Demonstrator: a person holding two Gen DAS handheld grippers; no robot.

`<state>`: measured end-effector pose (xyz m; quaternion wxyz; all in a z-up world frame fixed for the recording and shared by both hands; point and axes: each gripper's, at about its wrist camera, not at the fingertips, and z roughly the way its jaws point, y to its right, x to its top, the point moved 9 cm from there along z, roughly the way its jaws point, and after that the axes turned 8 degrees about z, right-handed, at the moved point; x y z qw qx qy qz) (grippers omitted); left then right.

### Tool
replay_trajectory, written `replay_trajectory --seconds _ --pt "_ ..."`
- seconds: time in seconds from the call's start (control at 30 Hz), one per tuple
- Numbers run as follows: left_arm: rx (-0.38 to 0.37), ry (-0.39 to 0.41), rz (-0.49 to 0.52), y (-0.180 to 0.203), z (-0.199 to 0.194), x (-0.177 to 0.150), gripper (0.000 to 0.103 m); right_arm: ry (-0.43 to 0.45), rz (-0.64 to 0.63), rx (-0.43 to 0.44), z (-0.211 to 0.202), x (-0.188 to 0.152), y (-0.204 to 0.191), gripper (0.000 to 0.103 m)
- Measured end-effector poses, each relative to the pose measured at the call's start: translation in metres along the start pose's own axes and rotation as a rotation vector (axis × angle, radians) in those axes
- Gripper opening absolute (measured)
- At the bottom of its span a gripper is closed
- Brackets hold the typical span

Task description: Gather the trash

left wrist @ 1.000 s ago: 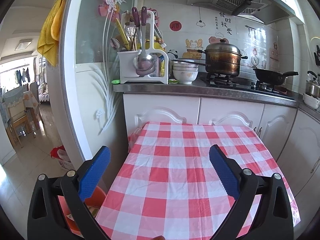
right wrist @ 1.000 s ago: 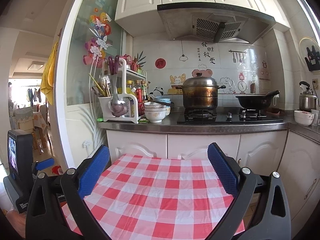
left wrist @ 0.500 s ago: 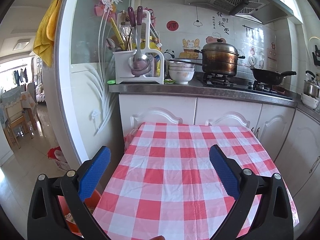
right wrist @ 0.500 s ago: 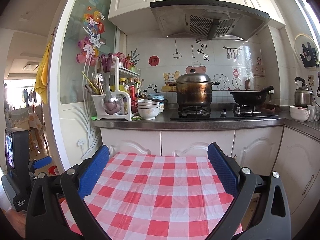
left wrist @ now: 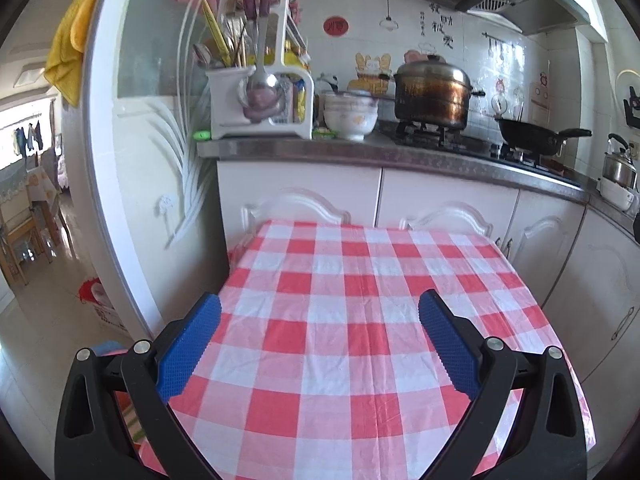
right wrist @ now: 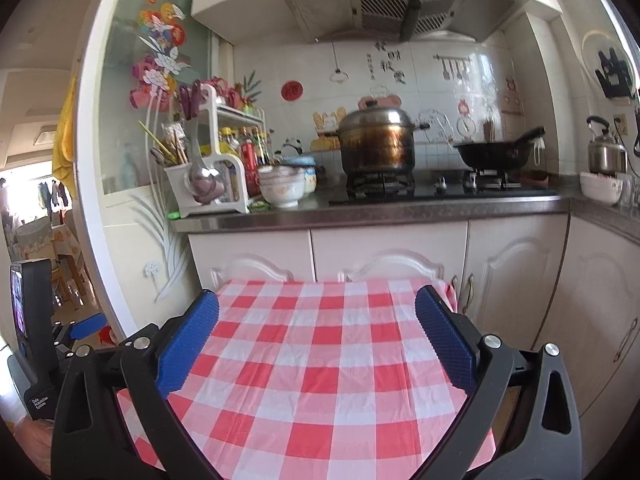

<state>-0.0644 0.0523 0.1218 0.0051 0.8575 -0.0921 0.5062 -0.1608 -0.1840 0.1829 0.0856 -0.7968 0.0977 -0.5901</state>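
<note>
Two grippers hover low in frame, left gripper (left wrist: pixel 320 336) and right gripper (right wrist: pixel 316 332), jaws spread wide, nothing between them. Below lies the bench under a red checked cloth (left wrist: pixel 360 320), and no trash shows on it anywhere, so how it handles is a guess: likely light, soft, crushable, best pinched at its middle. Lower left, beside the bench, sits an orange bin (left wrist: pixel 128 412), mostly hidden. Further up, white cupboards (right wrist: pixel 380 256), then a utensil rack (right wrist: pixel 208 184), bowls (right wrist: pixel 282 190), a steel pot (right wrist: pixel 376 144) and a black wok (right wrist: pixel 492 154). Nothing blocks the jaws.
</note>
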Motion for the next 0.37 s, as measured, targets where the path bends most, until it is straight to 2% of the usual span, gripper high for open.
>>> replay_trajectory --seconds 0.17,0.37 --pt "-0.043 -0.175 -0.035 0.020 0.056 -0.042 0.098 -0.120 0.027 -0.077 0.043 -0.041 0.032 0.099" --pt "-0.065 -0.371 -0.065 0.046 0.120 -0.097 0.098 -0.356 0.055 -0.181 0.111 -0.118 0.073 0.099"
